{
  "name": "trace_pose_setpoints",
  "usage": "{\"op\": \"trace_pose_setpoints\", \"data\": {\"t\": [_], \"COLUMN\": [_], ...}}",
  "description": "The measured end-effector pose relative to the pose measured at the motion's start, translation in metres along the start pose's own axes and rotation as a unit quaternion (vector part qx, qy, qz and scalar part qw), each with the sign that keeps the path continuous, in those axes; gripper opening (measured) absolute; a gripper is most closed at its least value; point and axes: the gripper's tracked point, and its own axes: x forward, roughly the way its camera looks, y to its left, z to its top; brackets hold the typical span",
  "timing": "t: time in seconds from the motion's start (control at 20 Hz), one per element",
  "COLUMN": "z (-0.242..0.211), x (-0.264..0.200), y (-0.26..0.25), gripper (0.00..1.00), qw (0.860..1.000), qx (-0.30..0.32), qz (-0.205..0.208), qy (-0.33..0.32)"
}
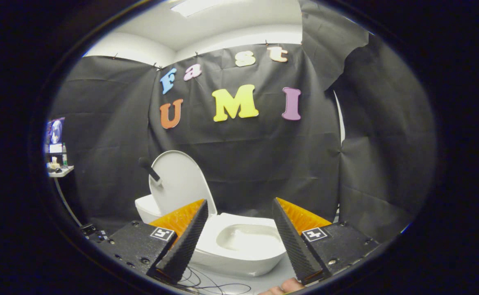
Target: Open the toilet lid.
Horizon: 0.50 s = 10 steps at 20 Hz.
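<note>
A white toilet stands on the floor ahead of me, its bowl showing between my two fingers. Its white lid stands upright, raised behind the bowl and leaning back toward the tank. A short dark handle sticks out from the lid's upper left side. My gripper is open, fingers wide apart, with nothing between them but the view of the bowl. It hangs well back from the toilet and touches nothing.
Black cloth walls close in behind and to the right of the toilet. A small shelf with a bottle and small items hangs far left. Thin cables lie on the pale floor before the toilet. A fingertip shows beneath my right finger.
</note>
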Motion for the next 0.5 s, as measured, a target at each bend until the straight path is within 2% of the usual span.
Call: {"op": "trace_pose_setpoints", "data": {"t": [0.35,0.5], "z": [-0.013,-0.019], "x": [-0.003,0.0], "y": [-0.012,-0.013], "gripper": [0.98,0.98], "qw": [0.999,0.999], "qx": [0.012,-0.001], "qz": [-0.009,-0.015], "qy": [-0.037,-0.043]}}
